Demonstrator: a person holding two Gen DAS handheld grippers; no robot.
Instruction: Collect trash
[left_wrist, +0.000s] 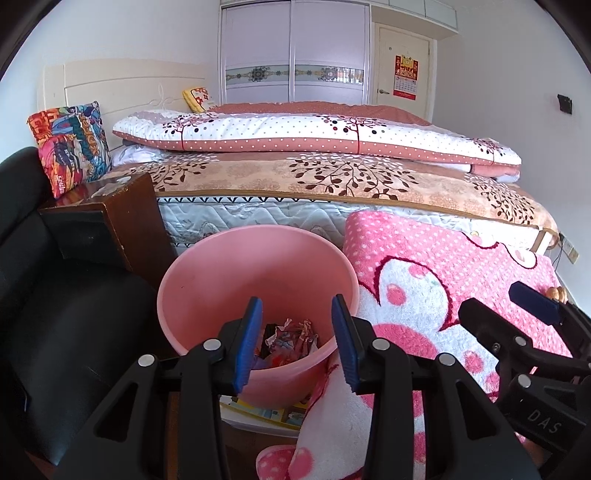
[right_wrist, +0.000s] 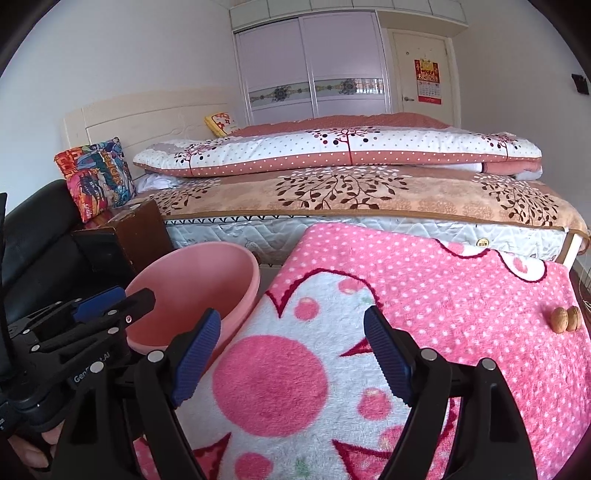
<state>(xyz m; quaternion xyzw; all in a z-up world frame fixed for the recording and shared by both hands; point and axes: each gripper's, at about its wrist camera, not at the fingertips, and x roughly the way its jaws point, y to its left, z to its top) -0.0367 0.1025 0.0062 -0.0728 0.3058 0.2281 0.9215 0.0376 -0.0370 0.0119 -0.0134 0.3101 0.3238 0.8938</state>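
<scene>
A pink plastic bin stands between a dark wooden stand and a pink blanket; crumpled wrappers lie in its bottom. It also shows in the right wrist view. My left gripper is open and empty, just above the bin's near rim. My right gripper is open and empty above the pink blanket. Two walnuts lie on the blanket at the far right. The right gripper also shows at the right of the left wrist view.
A bed with folded quilts fills the back. A dark wooden stand and a black leather chair are left of the bin. A patterned cushion leans by the headboard. A wardrobe and a door stand behind.
</scene>
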